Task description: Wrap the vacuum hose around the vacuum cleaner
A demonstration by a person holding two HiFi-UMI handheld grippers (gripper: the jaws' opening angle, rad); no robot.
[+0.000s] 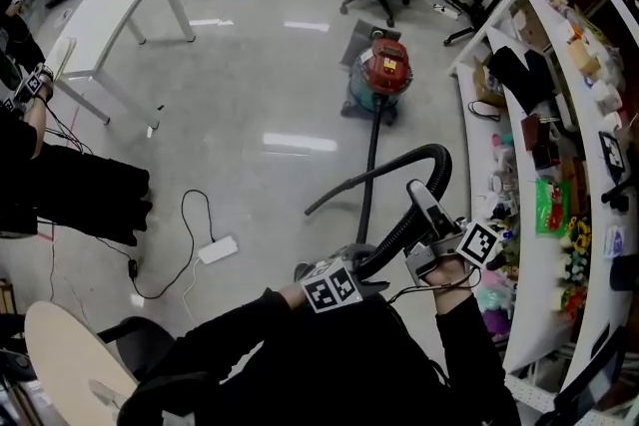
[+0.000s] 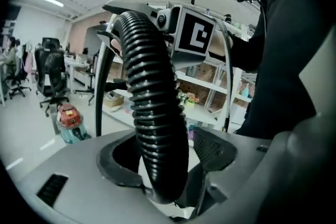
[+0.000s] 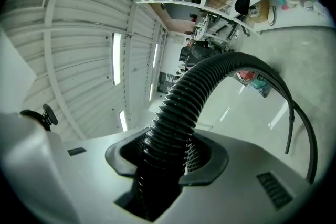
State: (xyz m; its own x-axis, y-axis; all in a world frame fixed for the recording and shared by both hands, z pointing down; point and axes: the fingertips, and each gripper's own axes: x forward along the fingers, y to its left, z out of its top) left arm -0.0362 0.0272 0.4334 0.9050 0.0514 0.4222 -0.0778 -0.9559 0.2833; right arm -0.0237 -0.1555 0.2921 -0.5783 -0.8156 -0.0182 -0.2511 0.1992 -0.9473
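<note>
Black-sleeved arms [image 1: 300,354] reach forward from the bottom edge of the head view, close together. The left gripper [image 1: 367,266] is low and points towards the right gripper [image 1: 419,200], which sits just beside it and a little higher, its marker cube turned outward to the shelving [image 1: 559,115]. The vacuum hose [image 1: 431,155], black and ribbed, runs from the left gripper up through the right one, arches over in a tight loop and drops to the floor [image 1: 250,95]. The vacuum cleaner [image 1: 384,75], red on top with a teal body, stands upright on the floor well ahead of the hands, near the end of the shelving. A thin dark tube leads from it back towards the hands.

Left gripper view: the left gripper [image 2: 165,161] has its jaws standing wide with the vacuum hose [image 2: 152,102] passing between them. The hose lies against one jaw, and the ribbed pad on the other side stands slightly clear of it, so there is no clamp. The vacuum cleaner [image 2: 70,122] shows small on the floor at the left.

Right gripper view: the right gripper [image 3: 165,157] has its jaws closed on the vacuum hose [image 3: 194,97], pads against both sides. The hose rises from the jaws and curves right towards the vacuum cleaner [image 3: 249,77].
</note>
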